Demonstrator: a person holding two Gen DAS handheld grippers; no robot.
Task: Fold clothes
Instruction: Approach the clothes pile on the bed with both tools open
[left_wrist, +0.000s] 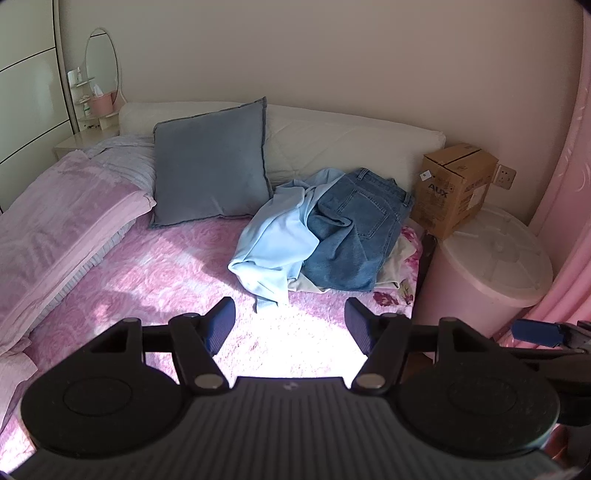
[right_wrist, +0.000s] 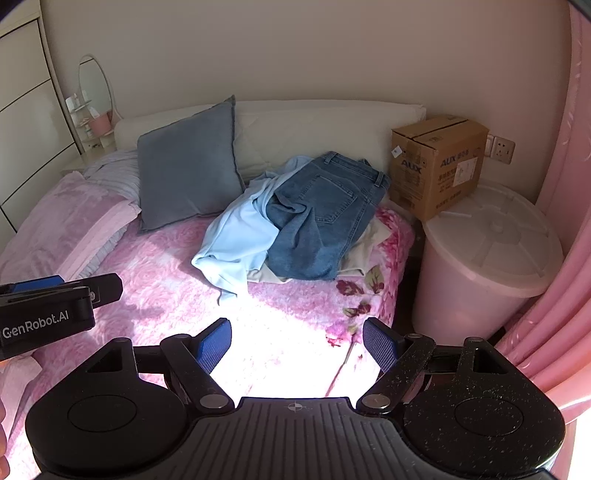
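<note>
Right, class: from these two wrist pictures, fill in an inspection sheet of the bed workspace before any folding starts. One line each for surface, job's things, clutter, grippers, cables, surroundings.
Surface: pink rose-patterned bedspread, sunlit patch at the near edge.
Job's things: crumpled blue denim jeans on top of a light blue garment and a cream cloth, all unfolded.
Clutter: grey-blue square cushion, folded pink blanket.
Grippers: left gripper and right gripper, jaws open, holding nothing, short of the pile.
Cables: nothing seen.
Surroundings: brown cardboard box on a pink lidded bin, pink curtain, oval mirror.
</note>
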